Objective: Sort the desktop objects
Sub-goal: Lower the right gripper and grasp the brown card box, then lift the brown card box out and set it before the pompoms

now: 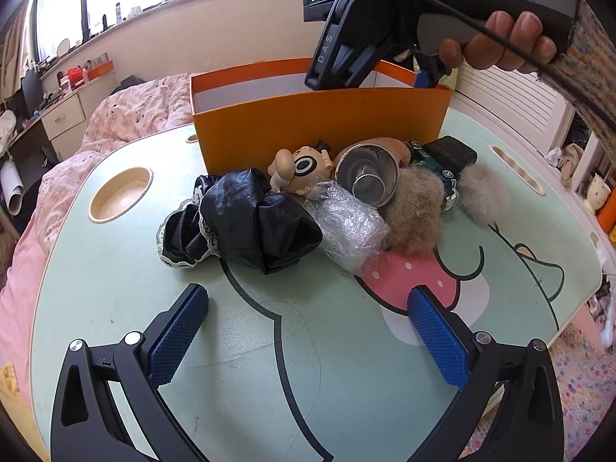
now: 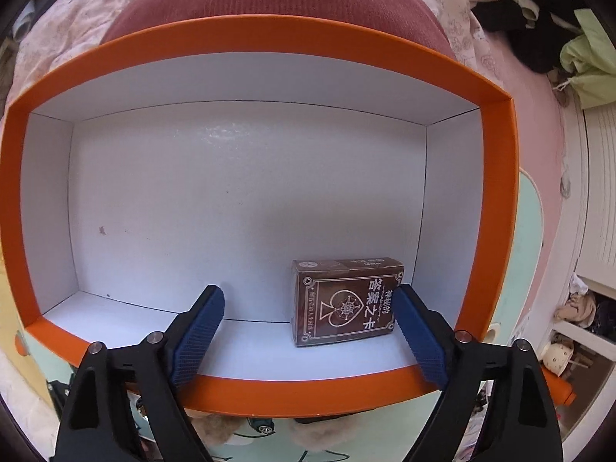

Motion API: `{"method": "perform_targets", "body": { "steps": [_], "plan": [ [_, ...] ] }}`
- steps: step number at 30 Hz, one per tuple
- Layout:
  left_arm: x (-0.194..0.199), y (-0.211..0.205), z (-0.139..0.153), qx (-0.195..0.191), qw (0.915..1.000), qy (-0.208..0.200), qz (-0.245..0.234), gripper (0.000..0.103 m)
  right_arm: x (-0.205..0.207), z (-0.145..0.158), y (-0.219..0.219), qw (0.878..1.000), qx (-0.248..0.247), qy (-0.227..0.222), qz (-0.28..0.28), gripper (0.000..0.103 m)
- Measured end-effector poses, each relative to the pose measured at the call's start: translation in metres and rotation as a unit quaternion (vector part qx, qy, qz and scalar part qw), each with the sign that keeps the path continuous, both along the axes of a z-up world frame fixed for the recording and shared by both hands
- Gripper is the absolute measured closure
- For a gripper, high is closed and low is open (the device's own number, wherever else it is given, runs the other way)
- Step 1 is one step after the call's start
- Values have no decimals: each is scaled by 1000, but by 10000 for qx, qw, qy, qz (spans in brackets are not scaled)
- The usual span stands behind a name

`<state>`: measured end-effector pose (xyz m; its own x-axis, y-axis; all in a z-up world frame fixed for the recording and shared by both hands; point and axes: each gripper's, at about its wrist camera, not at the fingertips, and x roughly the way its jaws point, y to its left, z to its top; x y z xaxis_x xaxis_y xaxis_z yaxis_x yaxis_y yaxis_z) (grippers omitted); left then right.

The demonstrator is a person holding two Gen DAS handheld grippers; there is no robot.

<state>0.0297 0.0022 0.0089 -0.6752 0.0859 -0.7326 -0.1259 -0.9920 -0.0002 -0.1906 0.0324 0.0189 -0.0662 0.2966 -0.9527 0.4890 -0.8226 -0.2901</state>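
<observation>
The card box [image 2: 346, 302] lies in the orange box [image 2: 269, 36], beside the spread right tongs [image 2: 308, 327].

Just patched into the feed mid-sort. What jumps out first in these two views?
The big orange box at the far side of the table dominates both views, with the right gripper poised over it, jaws open. Inside, on its white floor, lies only a brown card deck near the right wall. In front of the box sits an unsorted heap: black crumpled bag, cartoon figurine, metal cup and fur pompoms.
</observation>
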Motion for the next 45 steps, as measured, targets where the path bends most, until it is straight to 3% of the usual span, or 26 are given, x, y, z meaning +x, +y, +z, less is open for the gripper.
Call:
{"method": "perform_targets", "body": {
  "steps": [1, 3, 9, 11, 12, 13, 17, 20, 21, 24, 25, 28, 32, 34, 36, 38, 40, 45],
  "plan": [
    [0, 1, 0, 0, 10000, 1, 0, 0, 2, 3, 0, 9999, 103, 94, 30, 36],
    [0, 2, 1, 4, 10000, 2, 1, 0, 2, 8, 4, 9994, 276, 213, 25, 53],
    [1, 1, 1, 2, 10000, 5, -1, 0, -2, 15, 16, 9996, 162, 241, -42, 58],
    [1, 1, 1, 3, 10000, 6, -2, 0, -3, 21, 16, 9995, 67, 303, -60, 73],
    [1, 1, 1, 6, 10000, 5, -3, 0, -5, 25, 16, 9996, -54, 262, -103, 94],
    [2, 1, 1, 11, 10000, 4, -3, 0, -7, 30, 17, 9995, -196, 186, -179, 102],
    [2, -1, 1, 14, 10000, 7, -5, 0, -5, 37, 12, 9991, -153, 362, -163, 102],
    [2, -1, 1, 16, 10000, 6, -3, 0, -4, 46, 5, 9983, -465, 332, -130, 102],
    [2, -2, 1, 15, 10000, 6, -4, 0, -4, 46, 3, 9984, -500, 249, -119, 98],
    [2, -1, 1, 15, 10000, 7, -4, 0, -4, 43, 8, 9992, -246, 244, -186, 35],
    [2, -1, 1, 15, 10000, 8, -4, 0, -3, 43, 8, 9989, -167, 399, -160, 33],
    [2, -2, 1, 17, 10000, 7, -6, 0, -4, 34, 4, 9985, 191, 478, -167, 33],
    [2, -1, 0, 14, 10000, 0, -5, 0, -12, 7, 9, 9980, 446, 198, -392, 34],
    [1, -3, 0, -9, 10000, 16, -9, 0, -13, 7, 14, 9980, 11, 11, -638, 32],
    [0, -3, 0, -13, 10000, 20, -10, 0, -9, 0, 16, 9941, -496, -559, -788, 36],
    [-1, -5, -1, 4, 10000, 14, -7, 0, -1, 2, 16, 9943, -544, -477, -784, 38],
    [-1, -5, -1, 3, 10000, 9, -7, 0, 6, 5, 16, 9947, -566, -419, -746, 48],
    [-1, -6, -1, 11, 10000, 7, -9, 0, 22, 12, 20, 9949, -712, -342, -632, 48]
  ]
}}
